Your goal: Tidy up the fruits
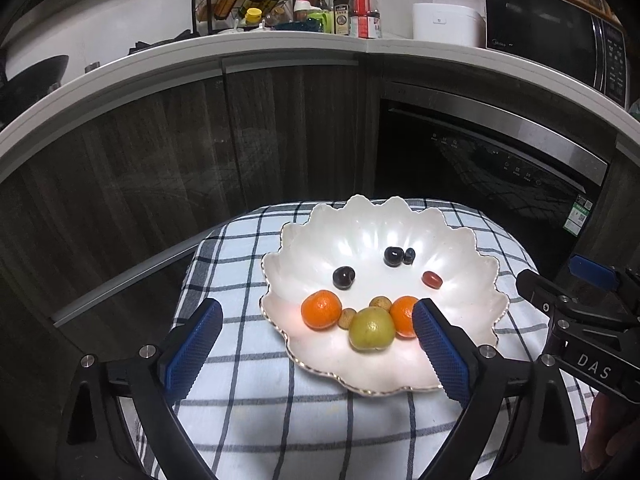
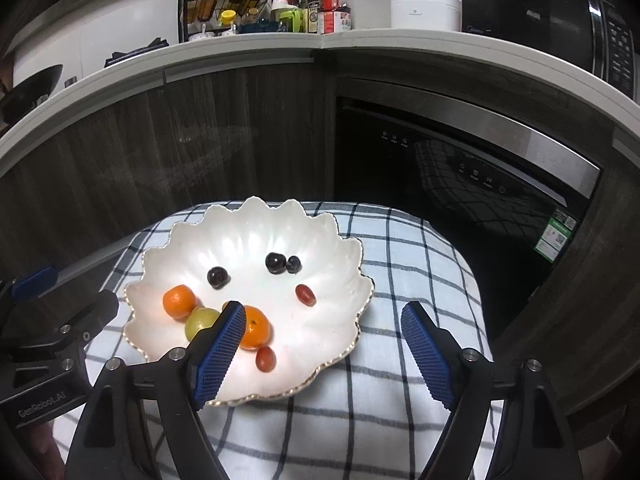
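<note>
My left gripper (image 1: 316, 322) is spread wide, blue pads (image 1: 195, 346) parted and holding nothing. My right gripper (image 2: 324, 326) is likewise wide apart and empty. Both point forward and slightly down, side by side, each one's black frame visible at the other's flank.

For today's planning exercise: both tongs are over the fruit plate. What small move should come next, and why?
Probably lower the open left tongs around the green fruit: it lies between their tips, on the white plate, touching both oranges, so close gently.
</note>
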Demonstrator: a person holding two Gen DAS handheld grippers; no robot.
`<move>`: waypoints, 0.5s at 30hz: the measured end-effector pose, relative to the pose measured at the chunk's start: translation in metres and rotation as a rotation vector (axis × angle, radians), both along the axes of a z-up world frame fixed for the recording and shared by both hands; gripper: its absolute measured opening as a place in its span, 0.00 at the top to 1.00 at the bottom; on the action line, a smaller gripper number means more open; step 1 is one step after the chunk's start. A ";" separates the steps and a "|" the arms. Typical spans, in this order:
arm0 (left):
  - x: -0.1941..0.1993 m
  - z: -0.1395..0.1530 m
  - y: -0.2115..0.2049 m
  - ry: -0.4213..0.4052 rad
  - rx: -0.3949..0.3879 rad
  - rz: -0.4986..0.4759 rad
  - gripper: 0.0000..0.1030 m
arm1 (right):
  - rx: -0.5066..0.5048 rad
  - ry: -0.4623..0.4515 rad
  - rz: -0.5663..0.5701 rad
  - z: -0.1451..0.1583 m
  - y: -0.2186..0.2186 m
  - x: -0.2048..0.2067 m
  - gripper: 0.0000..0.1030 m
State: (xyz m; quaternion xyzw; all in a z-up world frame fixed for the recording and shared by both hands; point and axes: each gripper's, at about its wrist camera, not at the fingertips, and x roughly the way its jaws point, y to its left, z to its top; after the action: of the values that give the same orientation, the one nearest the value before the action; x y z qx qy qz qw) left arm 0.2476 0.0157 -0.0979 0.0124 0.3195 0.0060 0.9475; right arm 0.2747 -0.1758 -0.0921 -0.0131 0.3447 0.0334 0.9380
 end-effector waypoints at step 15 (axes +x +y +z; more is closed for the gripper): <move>-0.049 0.008 -0.003 0.010 -0.015 -0.001 0.02 | 0.039 -0.003 -0.043 0.012 -0.012 -0.054 0.21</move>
State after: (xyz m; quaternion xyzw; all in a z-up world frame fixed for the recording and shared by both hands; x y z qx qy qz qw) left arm 0.1991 0.0130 -0.0895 0.0055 0.3241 0.0028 0.9460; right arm 0.2205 -0.1883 -0.0801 0.0127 0.3428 0.0202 0.9391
